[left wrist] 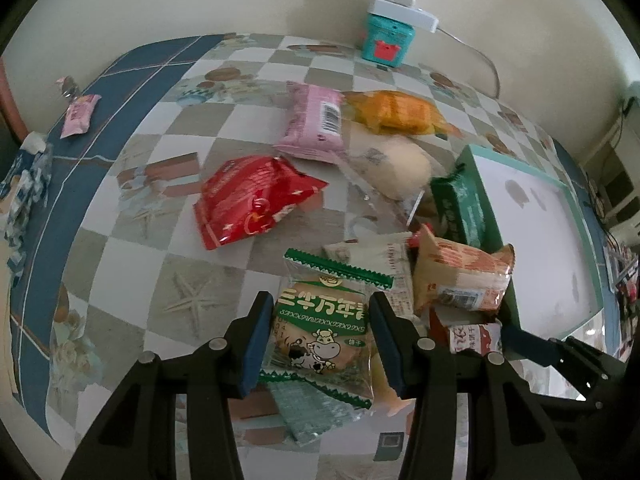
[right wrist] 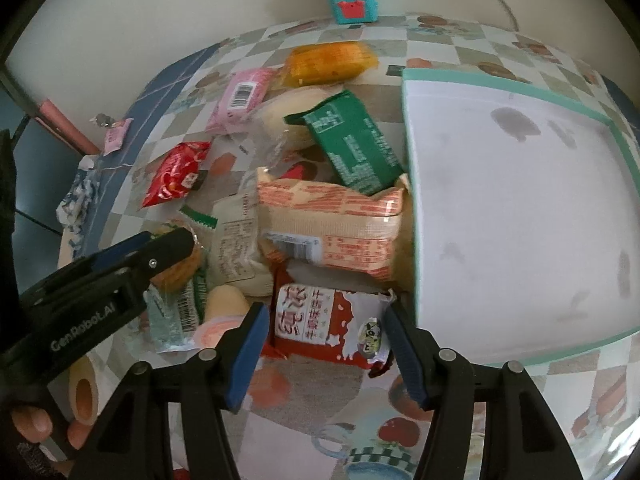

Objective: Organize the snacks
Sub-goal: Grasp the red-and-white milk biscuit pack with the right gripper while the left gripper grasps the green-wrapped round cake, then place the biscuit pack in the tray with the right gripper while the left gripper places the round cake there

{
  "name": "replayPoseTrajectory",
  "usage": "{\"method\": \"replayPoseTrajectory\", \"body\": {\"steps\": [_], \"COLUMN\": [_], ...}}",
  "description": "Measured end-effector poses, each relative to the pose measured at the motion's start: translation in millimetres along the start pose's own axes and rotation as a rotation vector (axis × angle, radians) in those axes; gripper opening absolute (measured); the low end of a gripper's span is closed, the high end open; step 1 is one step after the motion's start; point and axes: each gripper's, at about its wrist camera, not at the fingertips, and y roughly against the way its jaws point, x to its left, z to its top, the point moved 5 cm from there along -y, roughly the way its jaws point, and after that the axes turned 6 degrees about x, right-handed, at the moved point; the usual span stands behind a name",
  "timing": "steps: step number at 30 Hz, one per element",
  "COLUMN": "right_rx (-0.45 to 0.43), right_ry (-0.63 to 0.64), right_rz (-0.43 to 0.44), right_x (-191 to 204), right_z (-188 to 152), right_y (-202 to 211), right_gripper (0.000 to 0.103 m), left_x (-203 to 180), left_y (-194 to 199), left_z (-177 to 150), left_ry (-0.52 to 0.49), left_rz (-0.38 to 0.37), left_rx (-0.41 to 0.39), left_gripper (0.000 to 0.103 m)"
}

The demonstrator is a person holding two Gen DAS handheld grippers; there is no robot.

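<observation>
Left gripper straddles the green-and-clear cow-print biscuit packet; blue pads sit at both its sides, but contact vs. a small gap is hard to read, so can't tell if it's pinched. In the right wrist view that gripper comes in side-on and covers most of the packet.

Right gripper is spread, with the red-and-white milk-biscuit packet lying between the fingers, not touched by either pad.

The snack pile overlaps heavily:
- beige-and-orange printed wrapper lies on top of the red-and-white packet's far edge
- dark green foil bar leans over a pale round bun in clear wrap, mostly hidden
- pink barcode pack, orange pack, red foil bag further out
- text on most wrappers too blurred to read

White tray with mint-green rim sits right of the pile, touching it; its right edge is cut off.

The surface is a checked printed tablecloth with a blue border. Teal tin stands by the cream wall, a white power strip on top.
</observation>
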Motion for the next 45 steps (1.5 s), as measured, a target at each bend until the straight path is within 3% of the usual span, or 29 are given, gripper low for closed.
{"method": "replayPoseTrajectory", "body": {"steps": [8,15,21,27,33,45], "right_rx": [-0.011,-0.019,-0.022,-0.023,-0.019,-0.041], "right_ry": [-0.018,0.016,0.026,0.046,0.058,0.034], "right_rz": [-0.03,-0.073,-0.135,-0.176,-0.167,-0.061], "right_x": [3,13,13,11,11,15], "right_z": [7,11,14,13,9,1], "right_y": [-6,-15,-20,-20,-17,9], "right_gripper": [0.066,0.078,0.078,0.067,0.064,0.064], "left_x": [10,10,12,15,13,16], "left_y": [1,1,2,3,4,18], "left_z": [-1,-2,-3,-3,-6,-13], "left_ry": [0.034,0.037,0.041,0.044,0.044,0.073], "left_rz": [-0.005,-0.005,-0.007,-0.004,0.011,0.051], "left_rx": [-0.002,-0.003,-0.004,-0.002,0.004,0.012], "left_gripper": [0.051,0.051,0.051,0.051,0.051,0.051]}}
